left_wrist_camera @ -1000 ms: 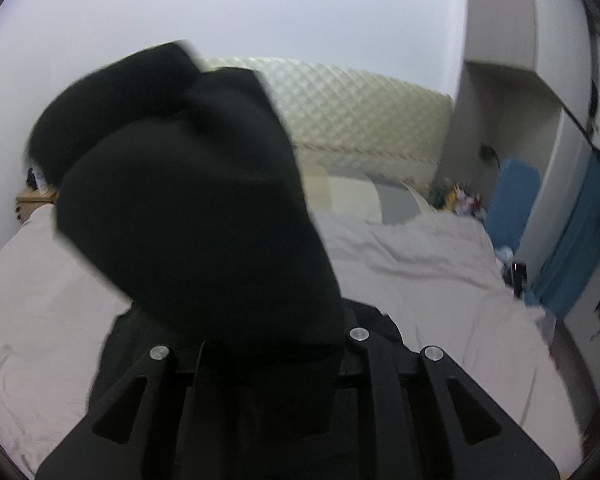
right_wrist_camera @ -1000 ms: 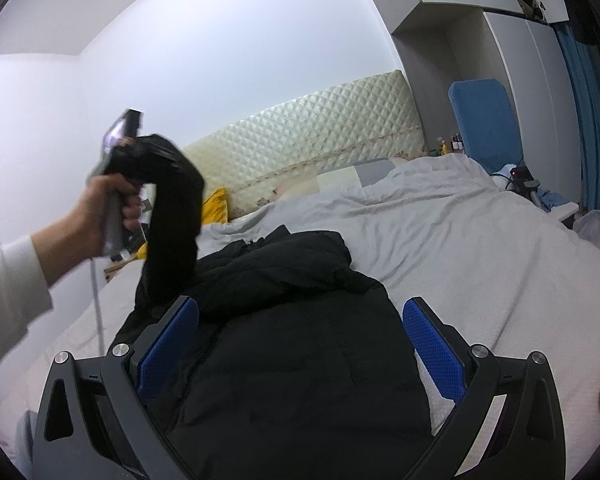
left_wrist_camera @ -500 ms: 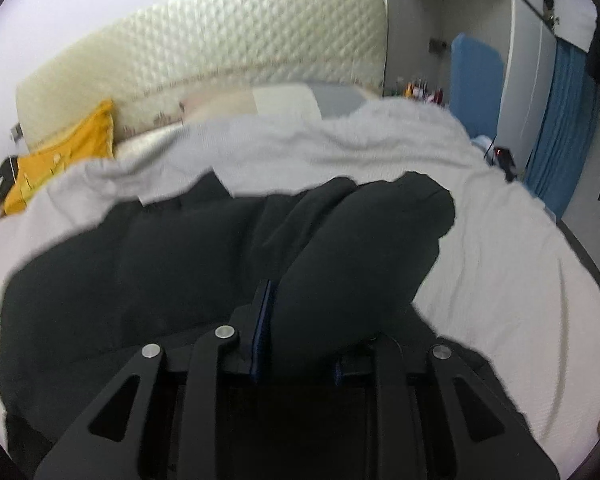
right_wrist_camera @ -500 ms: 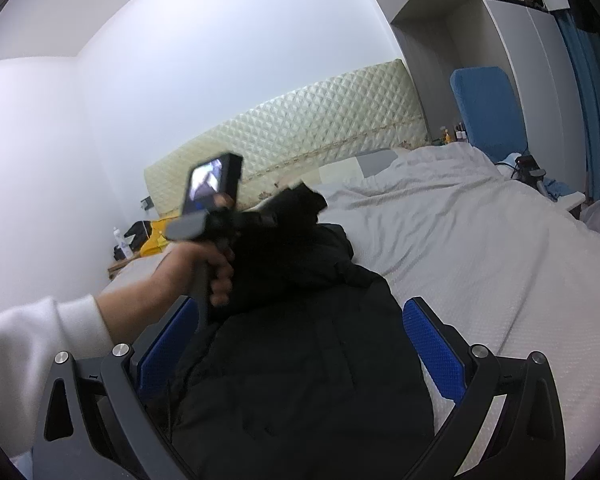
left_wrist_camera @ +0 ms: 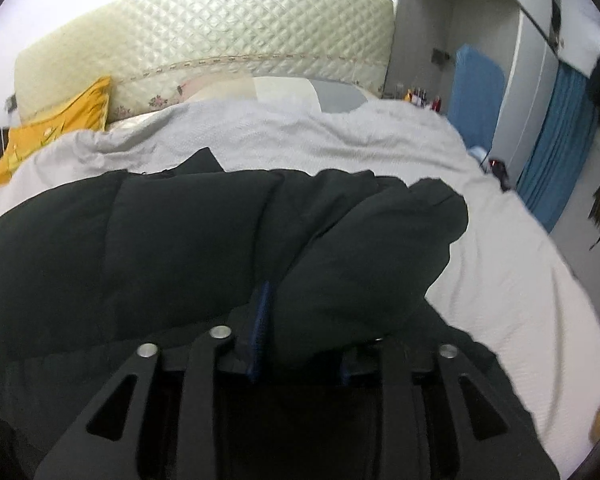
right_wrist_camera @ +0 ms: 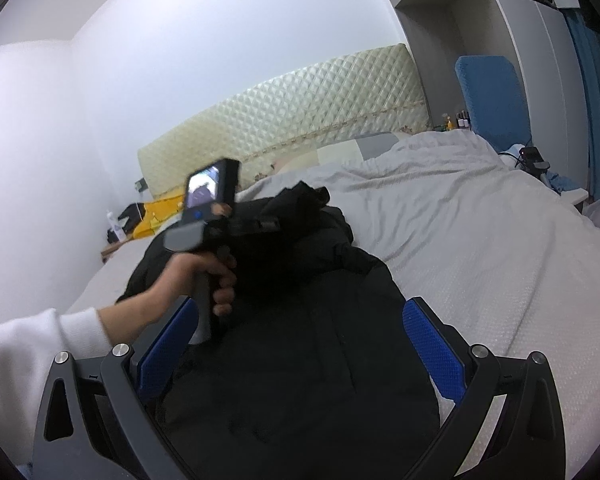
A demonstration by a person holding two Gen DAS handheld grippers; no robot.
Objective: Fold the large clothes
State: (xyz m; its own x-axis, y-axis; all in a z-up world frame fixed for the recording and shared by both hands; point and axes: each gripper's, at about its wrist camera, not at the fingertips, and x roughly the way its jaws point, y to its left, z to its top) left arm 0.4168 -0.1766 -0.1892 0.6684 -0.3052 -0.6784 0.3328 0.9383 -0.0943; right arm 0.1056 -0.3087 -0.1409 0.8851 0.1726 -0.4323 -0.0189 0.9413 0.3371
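Observation:
A black puffy jacket [left_wrist_camera: 160, 248] lies spread on the bed [left_wrist_camera: 300, 136]. Its sleeve [left_wrist_camera: 372, 256] is folded across the body and bulges up between the pads of my left gripper [left_wrist_camera: 302, 344]. The jaws are opening, and the sleeve still fills the gap and touches both pads. In the right wrist view a hand [right_wrist_camera: 204, 276] in a white sleeve holds the left gripper [right_wrist_camera: 276, 220] low over the jacket's upper part [right_wrist_camera: 300, 236]. My right gripper [right_wrist_camera: 300, 348] hovers open above the jacket's lower body [right_wrist_camera: 300, 380], with nothing between its blue pads [right_wrist_camera: 432, 352].
The grey bedspread [right_wrist_camera: 460, 220] stretches to the right of the jacket. A quilted headboard [left_wrist_camera: 220, 32] and a yellow pillow [left_wrist_camera: 52, 132] are at the far end. A blue chair [left_wrist_camera: 476, 92], a blue curtain [left_wrist_camera: 556, 140] and wardrobes stand on the right. A nightstand [right_wrist_camera: 112, 248] is at far left.
The left gripper came down from high in the air with the sleeve and laid it across the jacket; its pads now stand slightly wider. The right gripper barely moved.

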